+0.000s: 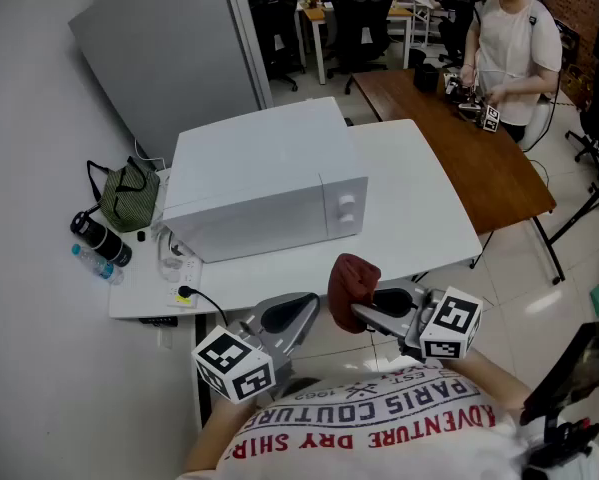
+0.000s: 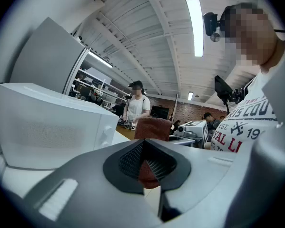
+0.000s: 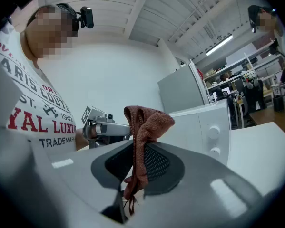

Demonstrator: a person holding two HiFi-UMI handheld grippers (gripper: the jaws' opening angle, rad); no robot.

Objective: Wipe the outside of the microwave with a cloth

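Shirt (image 1: pixel 379 418) reads "PARIS COUTURE"; right claw (image 1: pixel 361 315) pinches red cloth (image 1: pixel 351 278), left claw (image 1: pixel 307 308) pressed together, empty.

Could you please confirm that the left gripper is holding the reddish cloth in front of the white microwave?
Not quite: it is the right gripper that holds the reddish cloth, clamped between its jaws in the right gripper view. The white microwave does stand beyond it.

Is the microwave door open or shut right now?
Shut. The microwave has its door lying flush with the front, level with the knob panel; no gap shows.
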